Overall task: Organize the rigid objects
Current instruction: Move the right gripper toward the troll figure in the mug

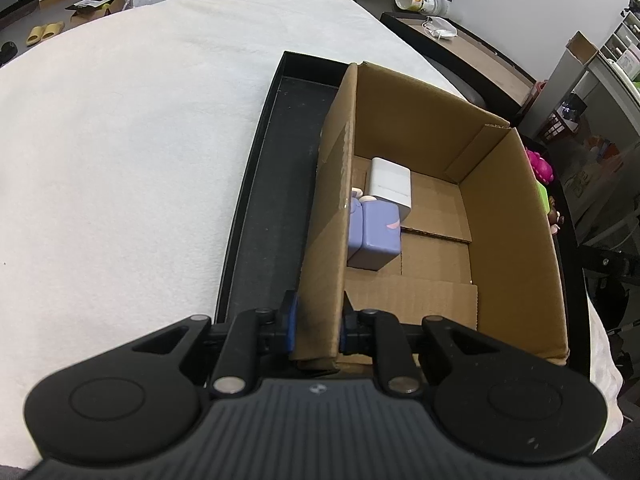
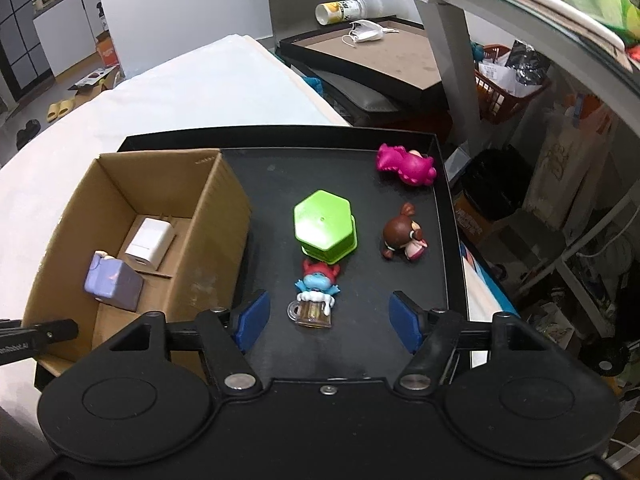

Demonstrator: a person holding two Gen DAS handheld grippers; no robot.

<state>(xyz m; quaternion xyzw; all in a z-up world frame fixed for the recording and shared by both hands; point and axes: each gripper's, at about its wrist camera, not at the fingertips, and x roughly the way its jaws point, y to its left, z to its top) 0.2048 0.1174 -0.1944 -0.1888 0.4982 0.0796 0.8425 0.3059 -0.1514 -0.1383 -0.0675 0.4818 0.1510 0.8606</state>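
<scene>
A cardboard box (image 1: 516,240) stands in a black tray (image 1: 264,208). My left gripper (image 1: 319,323) is shut on the box's left wall near its front corner. Inside the box lie a white charger (image 1: 390,186) and a purple block (image 1: 374,236). In the right wrist view, my right gripper (image 2: 330,322) is open above the tray (image 2: 360,348), right of the box (image 2: 224,216). A blue figure with a mug (image 2: 316,292) lies just ahead of its fingertips, untouched. Beyond it are a green hexagonal case (image 2: 324,228), a brown-haired doll (image 2: 402,236) and a magenta toy (image 2: 406,164).
The tray rests on a table under a white cloth (image 1: 120,140). Behind it, a dark low table holds a tipped cup (image 2: 340,10) and a face mask (image 2: 366,32). A metal shelf frame and a red basket (image 2: 504,96) crowd the right side.
</scene>
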